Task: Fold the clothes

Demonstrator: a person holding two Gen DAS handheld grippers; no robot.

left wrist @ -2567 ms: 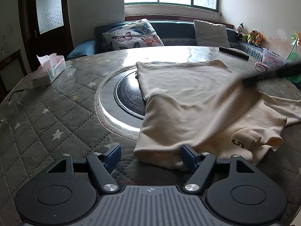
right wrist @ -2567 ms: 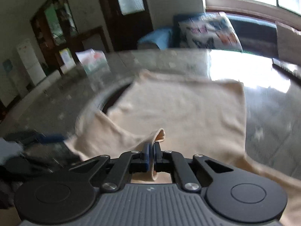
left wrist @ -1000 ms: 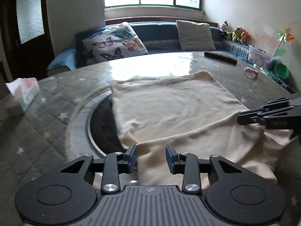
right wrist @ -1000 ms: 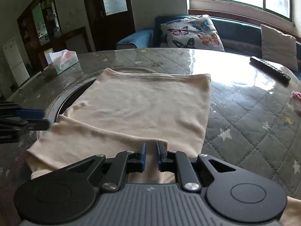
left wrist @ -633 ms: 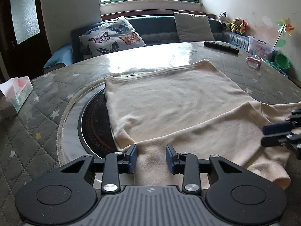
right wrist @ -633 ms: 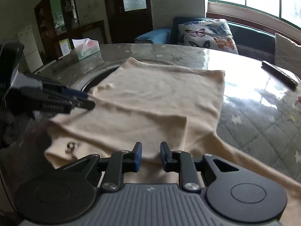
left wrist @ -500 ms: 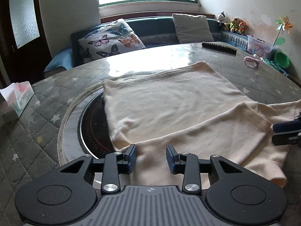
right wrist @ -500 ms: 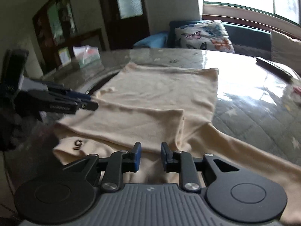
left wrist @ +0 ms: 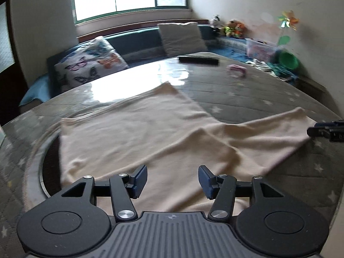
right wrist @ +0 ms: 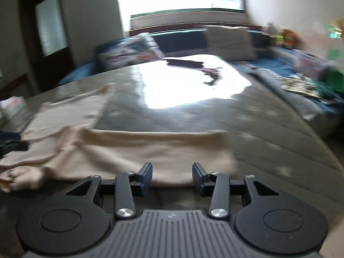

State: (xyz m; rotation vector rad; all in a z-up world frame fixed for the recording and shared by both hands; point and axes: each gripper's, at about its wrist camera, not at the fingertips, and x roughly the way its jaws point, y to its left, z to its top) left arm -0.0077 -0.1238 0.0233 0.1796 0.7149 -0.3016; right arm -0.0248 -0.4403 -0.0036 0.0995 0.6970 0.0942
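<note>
A cream long-sleeved top (left wrist: 133, 129) lies on the round quilted table (left wrist: 247, 90), one sleeve folded across its near part and the other sleeve (left wrist: 268, 133) stretched out to the right. My left gripper (left wrist: 172, 177) hovers over the folded near edge, its jaws opening, and no cloth is pinched between them. In the right wrist view the outstretched sleeve (right wrist: 154, 148) lies just ahead of my right gripper (right wrist: 172, 176), whose jaws are opening with nothing between them. The right gripper (left wrist: 326, 130) also shows at the sleeve's cuff end in the left wrist view.
A remote control (left wrist: 198, 59) and a small pink object (left wrist: 236, 68) lie on the far side of the table. A tissue box (right wrist: 13, 105) stands at the left. A bench seat with cushions (left wrist: 90, 64) runs behind, and toys and a green bowl (left wrist: 289, 59) sit at the right.
Both grippers have opened wider and let go of the cloth. The right gripper has swung right, away from the folded sleeve, to the outstretched sleeve. The left gripper has shifted right along the near edge.
</note>
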